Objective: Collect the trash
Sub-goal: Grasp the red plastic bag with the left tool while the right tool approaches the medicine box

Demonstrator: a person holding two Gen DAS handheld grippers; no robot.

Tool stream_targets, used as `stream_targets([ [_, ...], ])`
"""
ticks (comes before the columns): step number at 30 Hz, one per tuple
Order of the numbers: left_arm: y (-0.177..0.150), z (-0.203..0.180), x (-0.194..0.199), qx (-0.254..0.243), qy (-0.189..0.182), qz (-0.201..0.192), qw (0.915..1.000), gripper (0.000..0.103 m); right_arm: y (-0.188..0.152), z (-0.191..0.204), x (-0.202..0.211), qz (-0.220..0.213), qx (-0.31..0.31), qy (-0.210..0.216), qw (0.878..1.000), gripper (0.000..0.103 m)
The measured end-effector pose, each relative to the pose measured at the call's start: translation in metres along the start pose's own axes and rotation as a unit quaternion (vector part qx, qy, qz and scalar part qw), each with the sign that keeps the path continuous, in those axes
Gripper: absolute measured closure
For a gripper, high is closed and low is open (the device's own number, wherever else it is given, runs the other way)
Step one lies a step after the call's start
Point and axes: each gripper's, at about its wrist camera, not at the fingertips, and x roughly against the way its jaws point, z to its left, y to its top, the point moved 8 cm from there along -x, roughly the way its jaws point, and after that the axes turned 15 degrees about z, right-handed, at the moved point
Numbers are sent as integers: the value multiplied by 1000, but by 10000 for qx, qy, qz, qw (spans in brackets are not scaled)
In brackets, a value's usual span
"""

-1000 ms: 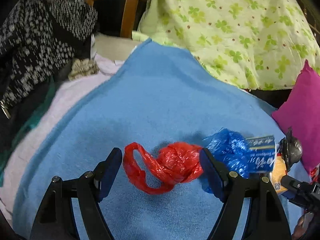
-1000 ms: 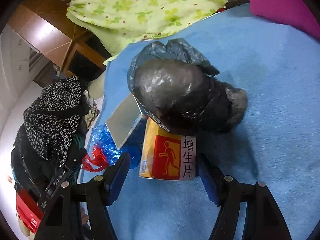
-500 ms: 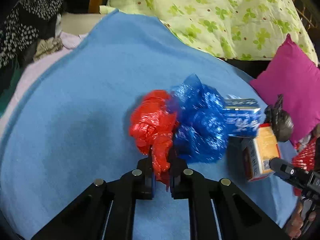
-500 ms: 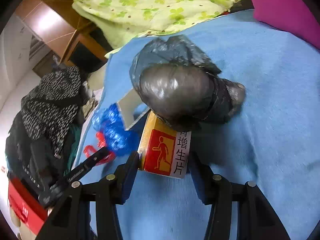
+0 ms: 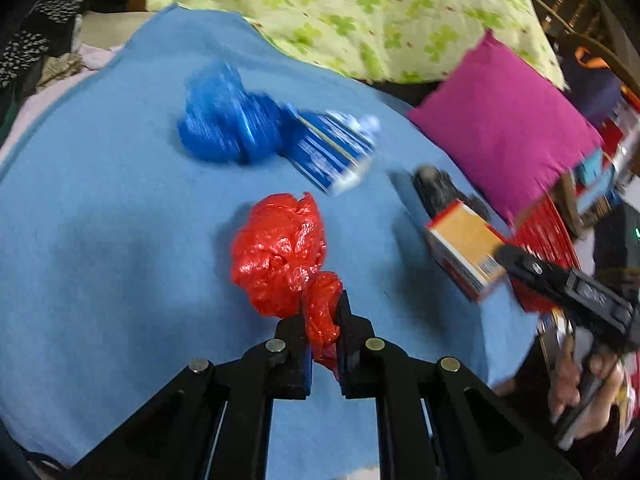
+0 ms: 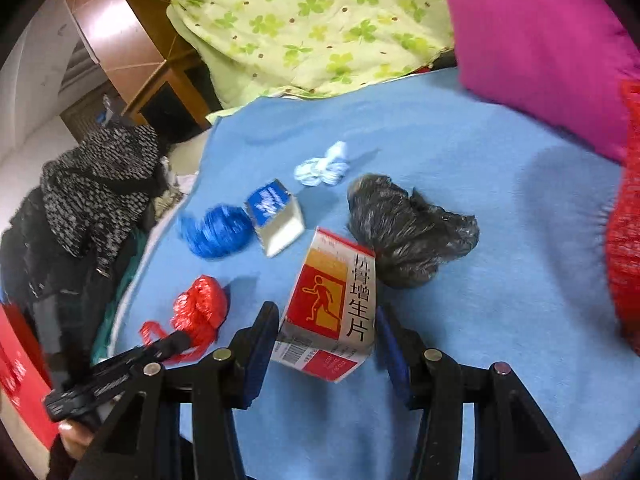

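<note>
My left gripper (image 5: 323, 320) is shut on a crumpled red plastic bag (image 5: 280, 252) and holds it above the blue blanket (image 5: 120, 220); the bag also shows in the right wrist view (image 6: 200, 308). My right gripper (image 6: 326, 332) is shut on an orange and red medicine box (image 6: 332, 304), lifted off the blanket; the box also shows in the left wrist view (image 5: 464, 248). A blue plastic bag (image 6: 216, 232), a blue and white carton (image 6: 276, 216), a black plastic bag (image 6: 408, 228) and a white and blue wad (image 6: 322, 168) lie on the blanket.
A magenta pillow (image 6: 540, 40) and a green clover-print quilt (image 6: 312, 20) lie at the far side. A red mesh bag (image 6: 624, 220) hangs at the right. Dark speckled clothes (image 6: 96, 184) are piled at the left.
My left gripper closed on the red bag and lifted it away from the blue bag. My right gripper closed on the medicine box and pulled it back from the black bag.
</note>
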Motion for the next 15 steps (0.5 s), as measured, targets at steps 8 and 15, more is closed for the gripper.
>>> stream_targets([
  [8, -9, 1, 20, 60, 328, -437, 9985, 37, -9, 11, -27, 405, 324, -260, 9983, 46],
  [15, 4, 13, 43, -16, 896, -943, 9915, 22, -6, 9, -29, 453, 110, 120, 9988, 37],
])
